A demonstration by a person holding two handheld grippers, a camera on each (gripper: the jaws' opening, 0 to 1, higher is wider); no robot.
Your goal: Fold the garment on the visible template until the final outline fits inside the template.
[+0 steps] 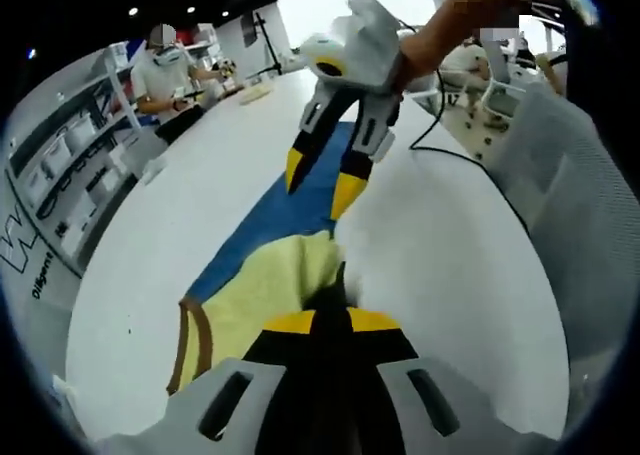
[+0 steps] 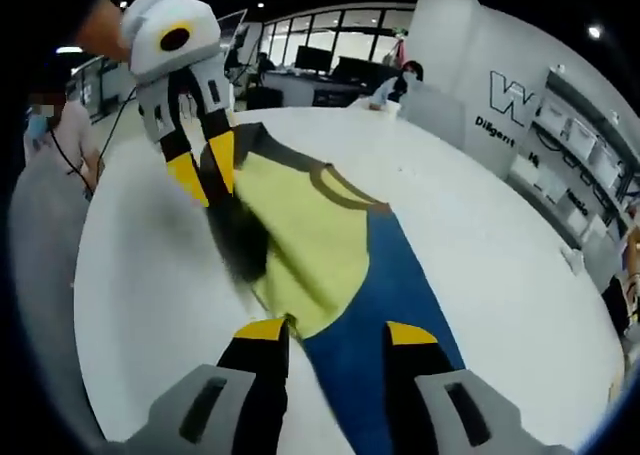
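- Garment [image 2: 310, 240]: yellow, lying over the blue template [image 2: 385, 305] on the white table [image 2: 500, 275].
- Left claw [image 1: 318, 320], at 6 o'clock, pinches its edge for folding.
- Right claw [image 2: 325, 333] hangs wide, empty, above the hem.

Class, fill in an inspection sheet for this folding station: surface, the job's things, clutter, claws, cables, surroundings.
Surface: white table, large and rounded.
Job's things: yellow garment with brown trim, lying partly folded on the blue template; the template extends past the garment.
Clutter: nothing seen near the garment; small items at the table's far end, too small to tell.
Claws: left claw shut on the yellow garment's edge; right claw open above the template.
Cables: black cable trailing across the table.
Surroundings: shelving with boxes, seated people, wall lettering, ceiling lights.
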